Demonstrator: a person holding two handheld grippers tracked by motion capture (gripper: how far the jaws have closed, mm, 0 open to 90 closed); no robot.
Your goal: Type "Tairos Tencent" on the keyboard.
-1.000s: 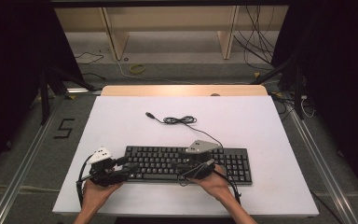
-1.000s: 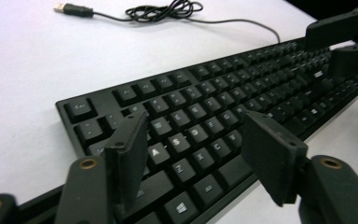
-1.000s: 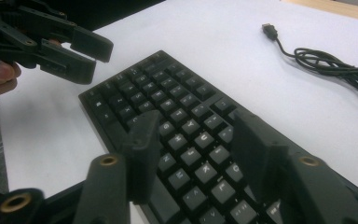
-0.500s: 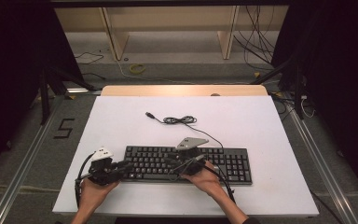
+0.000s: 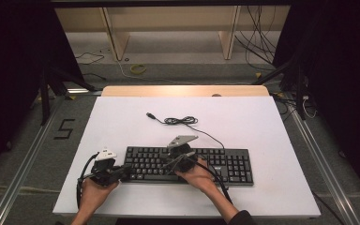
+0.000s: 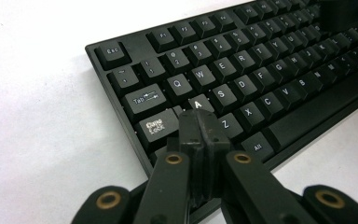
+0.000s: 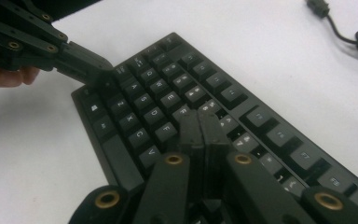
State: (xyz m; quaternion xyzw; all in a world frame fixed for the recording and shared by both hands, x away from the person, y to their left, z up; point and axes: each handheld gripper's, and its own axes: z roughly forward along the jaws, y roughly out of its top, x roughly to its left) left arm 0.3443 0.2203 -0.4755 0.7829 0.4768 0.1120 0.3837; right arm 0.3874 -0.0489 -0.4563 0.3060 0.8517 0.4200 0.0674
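Keyboard [image 5: 190, 165] lies flat at table's [image 5: 262, 126] near edge, unplugged cable [image 5: 180, 120] behind. Right gripper [image 7: 200, 122], clenched empty, has slid left along keys to around G. Left gripper [image 6: 199, 122], clenched empty, stays over Caps Lock/A. Likely typing with jaw tips.

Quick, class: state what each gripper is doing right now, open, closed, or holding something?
Left gripper: closed, holding nothing, tips over the keyboard near the A key.
Right gripper: closed, holding nothing, tips over the keys.
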